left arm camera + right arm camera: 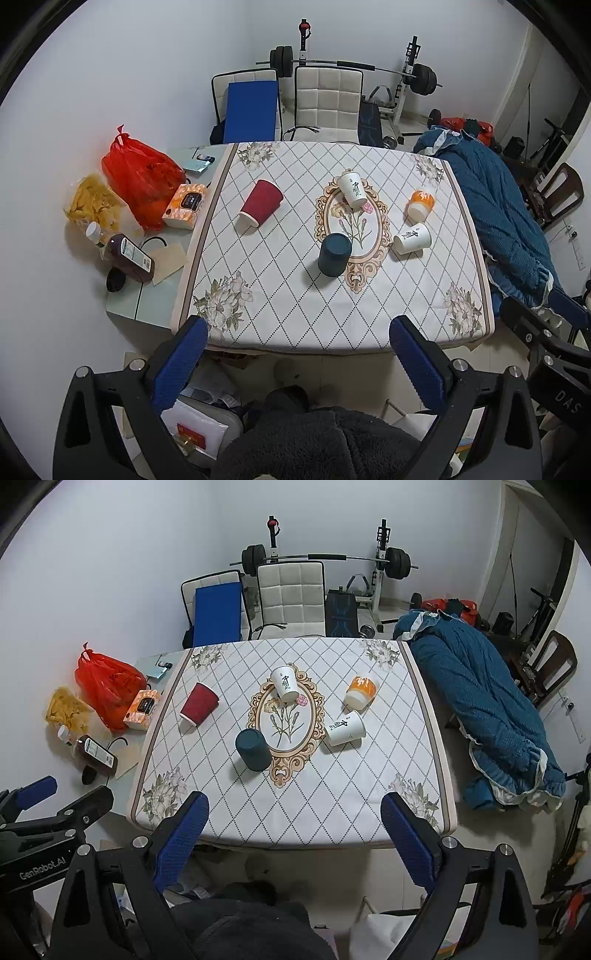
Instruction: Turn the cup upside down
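Dark teal and already sitting mouth-down, the cup (334, 254) is standing near the middle of the desk (295, 325) among four toppled cups, while both tongs (298, 352) (294, 829) are hanging wide open, holding nothing.

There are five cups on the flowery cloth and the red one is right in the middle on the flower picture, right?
Not quite. Five cups, yes, but the red cup lies toward the left side of the cloth. A white cup lies on the flower picture, as the left wrist view shows.
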`<action>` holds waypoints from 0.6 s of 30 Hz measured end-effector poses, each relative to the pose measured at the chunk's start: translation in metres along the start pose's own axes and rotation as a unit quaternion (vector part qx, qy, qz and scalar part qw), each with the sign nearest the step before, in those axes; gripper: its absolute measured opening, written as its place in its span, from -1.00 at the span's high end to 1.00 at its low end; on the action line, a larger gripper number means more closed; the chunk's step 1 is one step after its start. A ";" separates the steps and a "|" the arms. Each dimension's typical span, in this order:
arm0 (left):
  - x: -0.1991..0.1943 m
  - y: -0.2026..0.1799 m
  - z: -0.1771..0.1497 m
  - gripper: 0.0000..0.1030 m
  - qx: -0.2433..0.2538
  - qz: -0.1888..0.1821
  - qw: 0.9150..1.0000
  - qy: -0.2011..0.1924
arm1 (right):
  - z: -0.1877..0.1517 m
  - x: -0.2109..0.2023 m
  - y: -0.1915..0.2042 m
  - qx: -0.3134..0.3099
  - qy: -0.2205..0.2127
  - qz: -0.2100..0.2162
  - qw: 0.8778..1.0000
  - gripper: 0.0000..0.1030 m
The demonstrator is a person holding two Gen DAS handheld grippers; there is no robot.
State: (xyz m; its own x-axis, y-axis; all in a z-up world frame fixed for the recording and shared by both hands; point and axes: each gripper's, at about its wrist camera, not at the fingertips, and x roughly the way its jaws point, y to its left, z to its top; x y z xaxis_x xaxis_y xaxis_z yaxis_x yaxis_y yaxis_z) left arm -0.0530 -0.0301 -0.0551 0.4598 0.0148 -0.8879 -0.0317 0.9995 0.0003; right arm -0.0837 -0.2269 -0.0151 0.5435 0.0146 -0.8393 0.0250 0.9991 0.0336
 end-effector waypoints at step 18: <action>-0.004 0.000 0.005 -0.96 0.002 0.005 1.000 -0.002 | 0.000 0.001 -0.002 -0.003 0.002 0.002 1.000 -0.87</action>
State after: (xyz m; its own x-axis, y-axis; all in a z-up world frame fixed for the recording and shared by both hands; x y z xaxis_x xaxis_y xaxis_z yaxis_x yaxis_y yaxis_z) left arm -0.0505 -0.0302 -0.0494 0.4629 0.0255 -0.8860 -0.0335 0.9994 0.0113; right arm -0.0835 -0.2294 -0.0159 0.5410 0.0181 -0.8408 0.0184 0.9993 0.0333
